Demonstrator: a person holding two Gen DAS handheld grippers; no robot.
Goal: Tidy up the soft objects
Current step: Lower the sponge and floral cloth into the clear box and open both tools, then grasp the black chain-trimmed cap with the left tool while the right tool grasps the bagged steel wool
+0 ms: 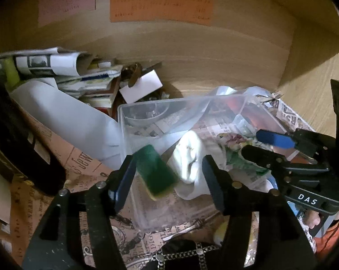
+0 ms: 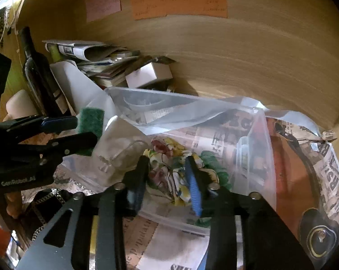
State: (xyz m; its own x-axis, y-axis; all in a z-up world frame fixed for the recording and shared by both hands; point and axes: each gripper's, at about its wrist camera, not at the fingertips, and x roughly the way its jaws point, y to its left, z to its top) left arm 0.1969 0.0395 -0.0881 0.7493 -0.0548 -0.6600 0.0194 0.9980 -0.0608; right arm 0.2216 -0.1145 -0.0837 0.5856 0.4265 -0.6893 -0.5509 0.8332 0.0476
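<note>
A clear plastic bin (image 1: 133, 139) stands on newsprint paper in the left wrist view. My left gripper (image 1: 169, 173) is open over the bin, and a green-and-yellow sponge (image 1: 157, 171) lies tilted against its left finger, loose between the jaws. A white cloth (image 1: 189, 157) lies in the bin beside it. My right gripper (image 2: 167, 175) is closed on a floral cloth (image 2: 167, 157) inside the bin (image 2: 255, 157). The left gripper (image 2: 86, 128) and the sponge (image 2: 90, 121) show at the left of the right wrist view. The right gripper (image 1: 252, 144) shows at the right of the left wrist view.
A wooden wall (image 1: 192, 56) with pink, green and orange notes (image 1: 160, 7) rises behind. A pile of papers and books (image 1: 63, 72), a small white box (image 2: 149, 74) and a dark bottle (image 2: 36, 72) stand at the left. A black chain bag (image 1: 187, 254) lies near.
</note>
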